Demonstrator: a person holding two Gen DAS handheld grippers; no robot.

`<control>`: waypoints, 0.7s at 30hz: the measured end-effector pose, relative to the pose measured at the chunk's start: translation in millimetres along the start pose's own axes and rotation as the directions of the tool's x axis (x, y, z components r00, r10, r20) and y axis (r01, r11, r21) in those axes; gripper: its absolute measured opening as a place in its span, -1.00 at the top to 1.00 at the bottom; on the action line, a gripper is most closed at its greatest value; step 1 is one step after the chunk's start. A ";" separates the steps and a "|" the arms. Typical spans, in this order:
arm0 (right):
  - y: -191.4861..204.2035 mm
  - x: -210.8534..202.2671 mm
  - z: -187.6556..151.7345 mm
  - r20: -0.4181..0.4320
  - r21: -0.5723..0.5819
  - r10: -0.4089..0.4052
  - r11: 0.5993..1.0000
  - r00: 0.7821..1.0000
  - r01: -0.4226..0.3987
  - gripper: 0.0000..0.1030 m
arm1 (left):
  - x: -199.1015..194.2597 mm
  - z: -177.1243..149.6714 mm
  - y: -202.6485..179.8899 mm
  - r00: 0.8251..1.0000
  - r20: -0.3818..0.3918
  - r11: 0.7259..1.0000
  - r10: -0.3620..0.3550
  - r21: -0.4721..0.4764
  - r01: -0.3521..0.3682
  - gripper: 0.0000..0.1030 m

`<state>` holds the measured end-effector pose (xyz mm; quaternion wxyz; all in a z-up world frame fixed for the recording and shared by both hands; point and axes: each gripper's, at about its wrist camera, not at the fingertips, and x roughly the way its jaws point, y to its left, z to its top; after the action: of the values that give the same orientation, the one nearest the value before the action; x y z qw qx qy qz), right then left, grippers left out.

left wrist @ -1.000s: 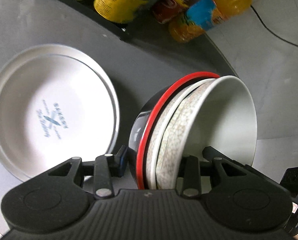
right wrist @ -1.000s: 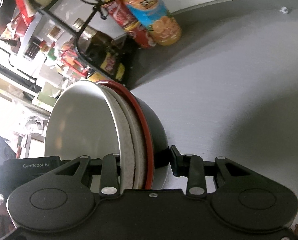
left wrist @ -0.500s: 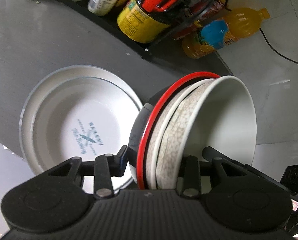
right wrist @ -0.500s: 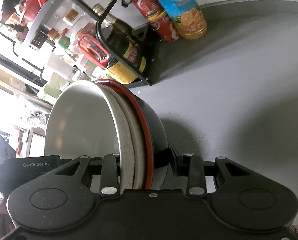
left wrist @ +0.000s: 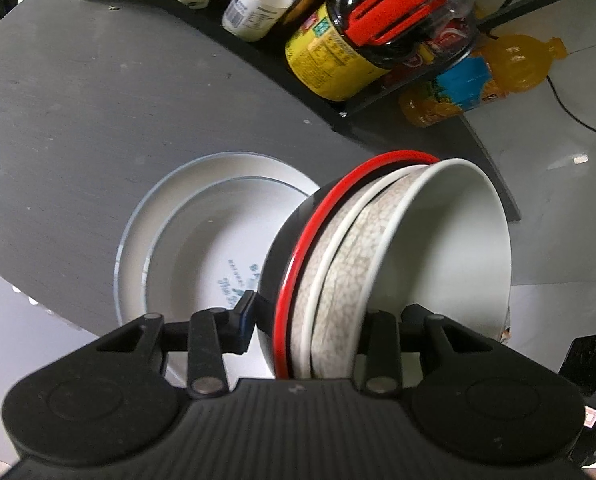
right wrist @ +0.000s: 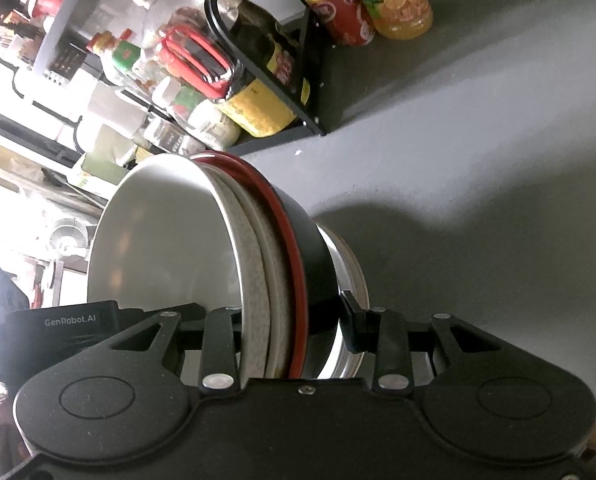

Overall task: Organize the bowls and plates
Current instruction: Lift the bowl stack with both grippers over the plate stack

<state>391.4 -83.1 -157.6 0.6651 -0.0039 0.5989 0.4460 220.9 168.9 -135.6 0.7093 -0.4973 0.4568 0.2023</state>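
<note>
Grey tabletop (left wrist: 78,120) lies bare beyond both tongs (left wrist: 306,320) (right wrist: 290,320), each clamped on the nested bowls (left wrist: 378,260) above white plates (left wrist: 202,232).

Your left wrist view is evenly lit and sharp, w/ mild glare on the white plate (left wrist: 202,240) and heavy fisheye bending at the tabletop (left wrist: 78,112) edge. Your right wrist view is blown out at left where backlight floods the shelf rack (right wrist: 98,92), details lost there. The bowl stack (right wrist: 218,264) throws a soft shadow across the grey top.
</note>
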 end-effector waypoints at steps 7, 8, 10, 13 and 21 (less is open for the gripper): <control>3.7 21.3 -15.2 -0.011 0.067 -0.003 0.998 1.000 0.003 0.34 | 6.2 7.1 26.4 0.999 -0.035 1.000 0.006 -0.012 -0.006 0.27; 4.8 24.3 -17.2 -0.012 0.073 -0.005 0.997 1.000 0.006 0.34 | 6.9 8.3 29.9 0.999 -0.038 1.000 0.006 -0.013 -0.006 0.27; 7.8 30.5 -21.5 -0.017 0.090 -0.007 0.996 1.000 0.009 0.34 | 8.6 11.4 38.3 0.999 -0.045 1.000 0.004 -0.020 -0.005 0.27; 10.2 39.0 -28.4 -0.020 0.113 -0.011 0.994 1.000 0.013 0.34 | 9.9 15.2 46.1 0.999 -0.053 1.000 0.010 -0.008 -0.011 0.27; 10.1 48.7 -45.9 0.016 0.181 -0.045 0.983 0.999 0.041 0.35 | 18.9 25.6 51.9 0.997 -0.080 0.999 0.010 0.052 -0.006 0.27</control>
<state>343.4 -73.1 -204.2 0.6784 0.0479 0.6297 0.3755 203.3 210.4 -176.3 0.7022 -0.4847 0.4919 0.1731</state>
